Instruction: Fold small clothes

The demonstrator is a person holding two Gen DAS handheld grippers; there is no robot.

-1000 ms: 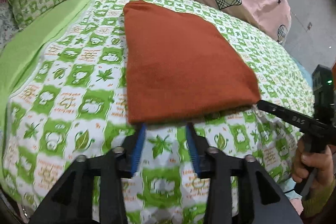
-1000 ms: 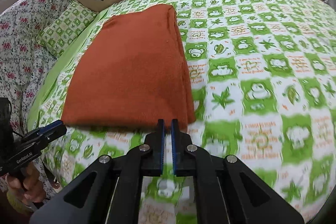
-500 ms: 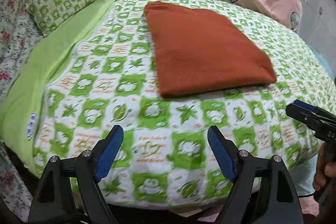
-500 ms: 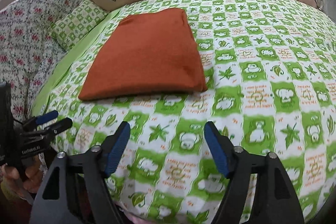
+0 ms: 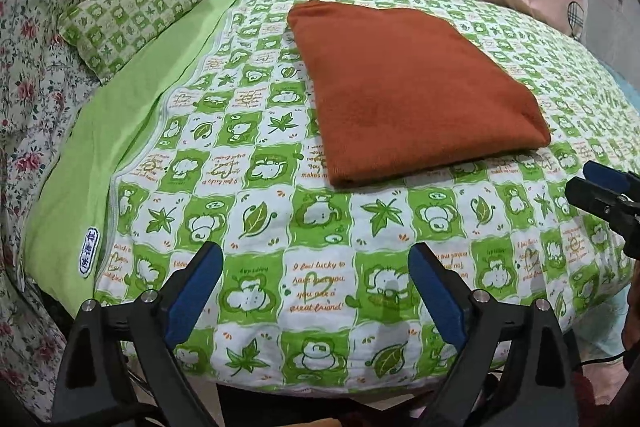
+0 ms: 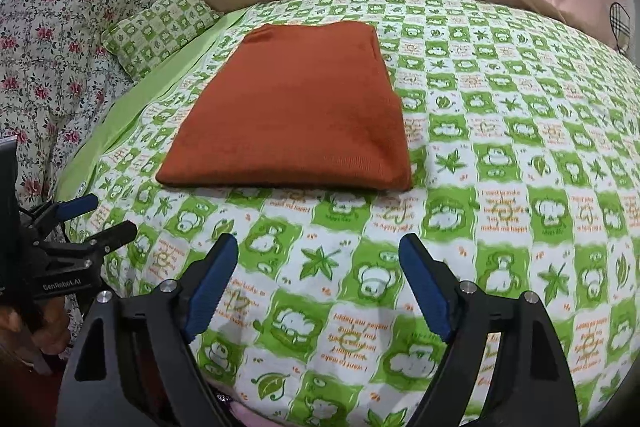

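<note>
Rust cloth [image 5: 412, 91], folded square, lies flat on the green quilt [image 5: 256, 211], its near edge at 12 o'clock from both grippers and well apart from them. Left gripper [image 5: 316, 283] and right gripper [image 6: 318, 275] hang over the quilt's near edge, jaws wide and opening, nothing between them. Bare quilt runs to 3 o'clock of the cloth; a small pillow [image 6: 160, 27] sits at 10 o'clock.

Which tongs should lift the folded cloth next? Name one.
Right, probably: the right tongs, opening and empty, face the cloth's near edge squarely; the left tongs, also opening and empty, face only its corner.
</note>
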